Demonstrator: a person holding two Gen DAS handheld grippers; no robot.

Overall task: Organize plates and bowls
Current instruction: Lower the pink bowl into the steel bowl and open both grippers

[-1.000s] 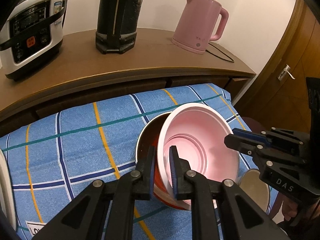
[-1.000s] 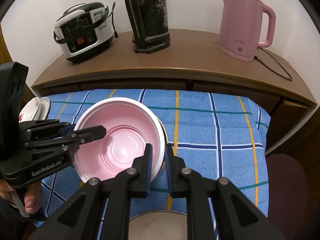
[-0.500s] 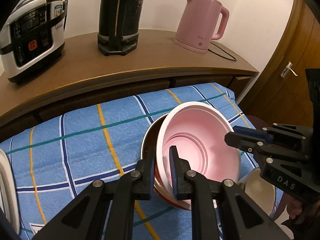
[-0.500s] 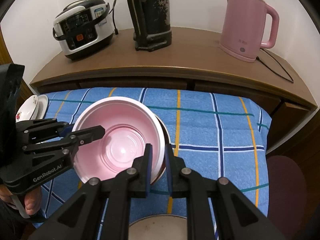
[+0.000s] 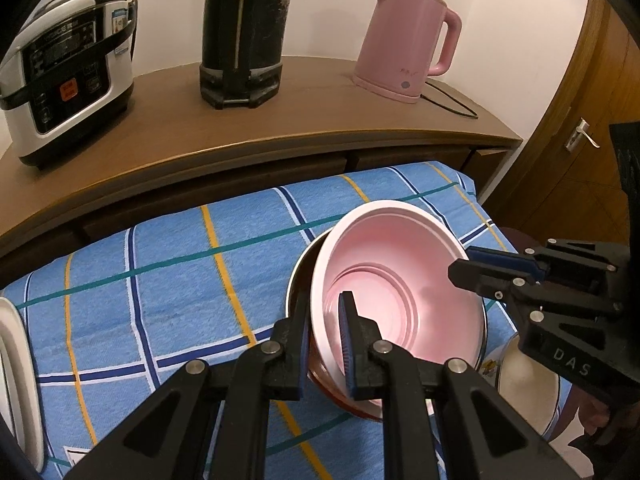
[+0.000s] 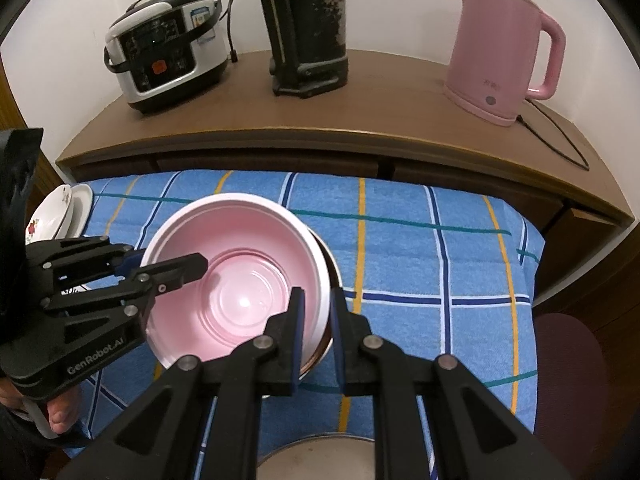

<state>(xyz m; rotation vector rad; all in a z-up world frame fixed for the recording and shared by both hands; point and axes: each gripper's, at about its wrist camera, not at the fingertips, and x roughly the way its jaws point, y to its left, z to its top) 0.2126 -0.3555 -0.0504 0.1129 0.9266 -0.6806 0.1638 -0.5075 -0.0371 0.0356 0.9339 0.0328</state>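
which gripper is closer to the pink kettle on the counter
Right. The right gripper pinches the pink bowl's rim on the side toward the pink kettle; the left gripper pinches the opposite rim, toward the rice cooker.

wall (image 6: 400, 0): plain white | counter (image 6: 380, 112): curved brown wood along the wall, drawers below | on counter: cooker (image 6: 172, 44), dark stand (image 6: 308, 28), pink kettle (image 6: 500, 52) (corded) | cloth (image 6: 420, 252): blue check over the table | door (image 5: 576, 152): wood, metal handle | light: warm, indoor
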